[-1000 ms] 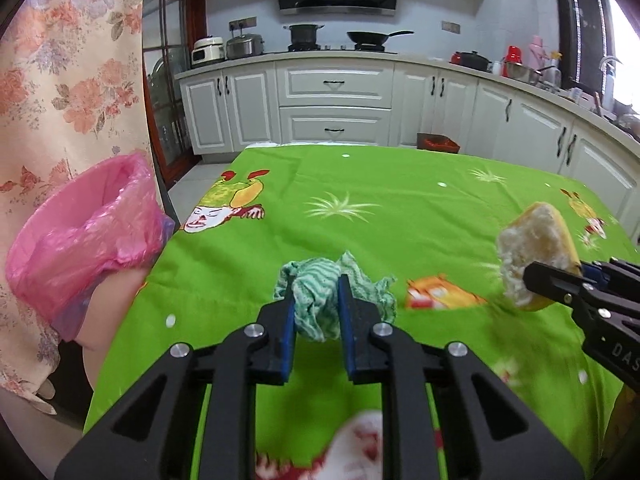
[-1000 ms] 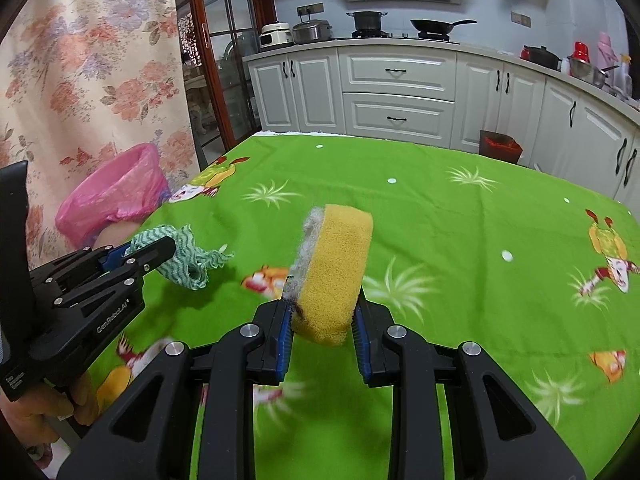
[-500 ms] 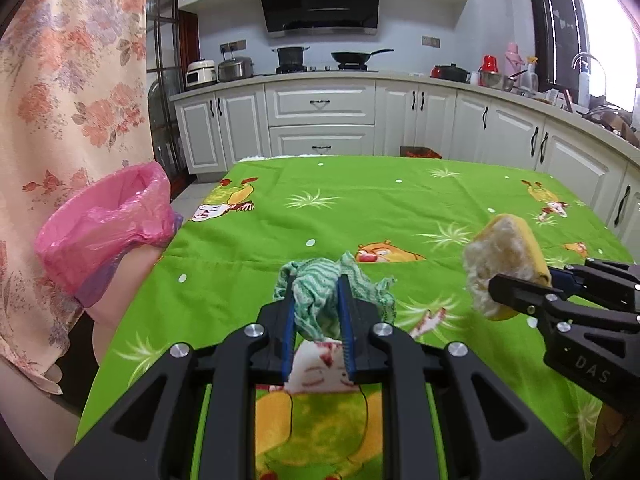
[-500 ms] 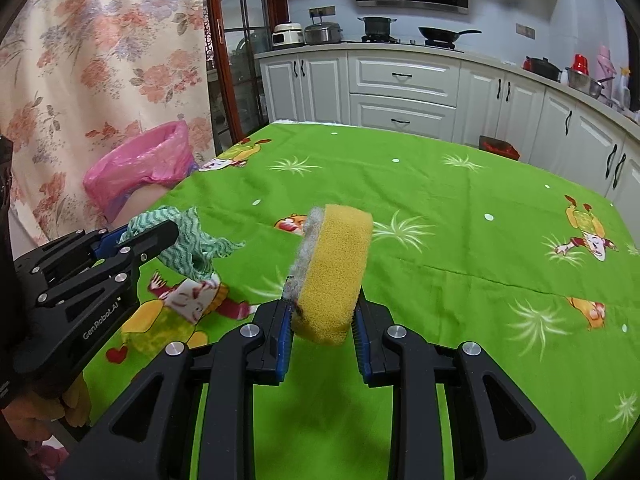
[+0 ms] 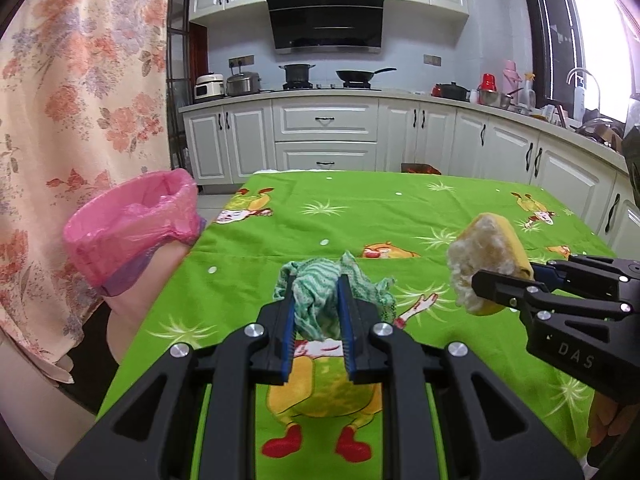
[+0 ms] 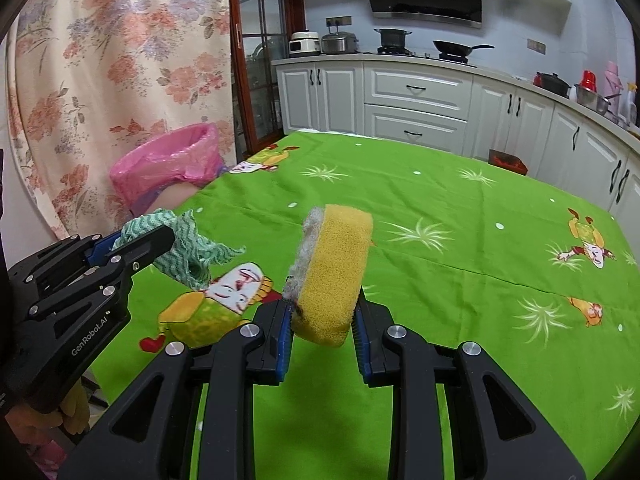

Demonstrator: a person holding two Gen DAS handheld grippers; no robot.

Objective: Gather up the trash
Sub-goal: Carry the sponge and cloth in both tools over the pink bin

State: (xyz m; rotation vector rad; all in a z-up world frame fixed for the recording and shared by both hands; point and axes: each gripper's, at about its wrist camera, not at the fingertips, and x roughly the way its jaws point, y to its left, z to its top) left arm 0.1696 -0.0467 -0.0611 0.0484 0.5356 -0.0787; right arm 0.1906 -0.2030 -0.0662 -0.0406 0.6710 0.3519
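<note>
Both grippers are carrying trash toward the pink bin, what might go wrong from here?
The left gripper pinches only part of the green rag; its loose tail hangs free and may catch on the pink bin rim instead of dropping in. The right gripper grips only the lower end of the yellow sponge, so it could tip out. The bin stands off the table's left edge, so both grippers may crowd each other there.

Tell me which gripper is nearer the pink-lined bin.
Left. The left gripper, shut on a green cloth, hangs over the table just beside the bin. The right gripper, shut on a yellow sponge, is farther toward the table's middle.
</note>
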